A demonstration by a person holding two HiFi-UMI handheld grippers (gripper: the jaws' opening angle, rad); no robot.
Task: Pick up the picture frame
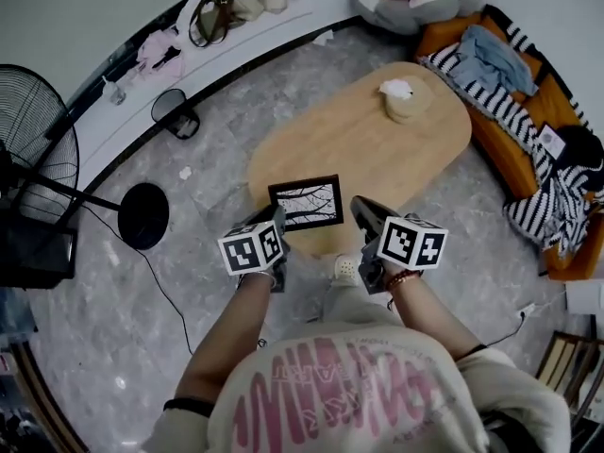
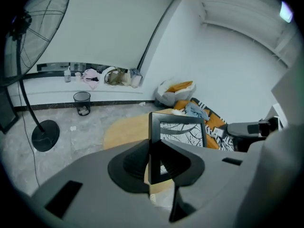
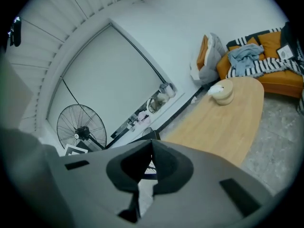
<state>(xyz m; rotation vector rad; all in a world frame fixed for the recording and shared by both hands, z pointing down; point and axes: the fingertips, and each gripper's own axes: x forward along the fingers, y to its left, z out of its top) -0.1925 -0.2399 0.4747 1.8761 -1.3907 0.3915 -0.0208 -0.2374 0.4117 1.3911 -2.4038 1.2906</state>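
Black picture frame (image 1: 306, 203) with a bare-branch print, dead centre of the head view, pinched from both sides. Held up over the near edge of the pale wood worktop (image 1: 377, 130), looking clear of it and tipped slightly down toward the right.

Left edge taken by the left tool (image 1: 276, 223). Seen from the left gripper view, jaws squeezed right onto the black moulding, only as far apart as the moulding is thick, with the print standing upright just past the tips.

Right edge handled by the right tool (image 1: 364, 213). Murkier in the right gripper view: jaws almost touching, with a thin dark sliver and a scrap of the print wedged between. Pretty sure that's the frame's edge clamped in there, going by the head view.

Other stuff around:
- beige round holder (image 1: 406, 99) with something white poking out, at the far end of the worktop
- orange sofa (image 1: 533, 130) in the upper right, buried under striped cloth
- big black standing fan (image 1: 28, 149) at the far left
- grey marbled floor (image 1: 189, 281) underneath everything
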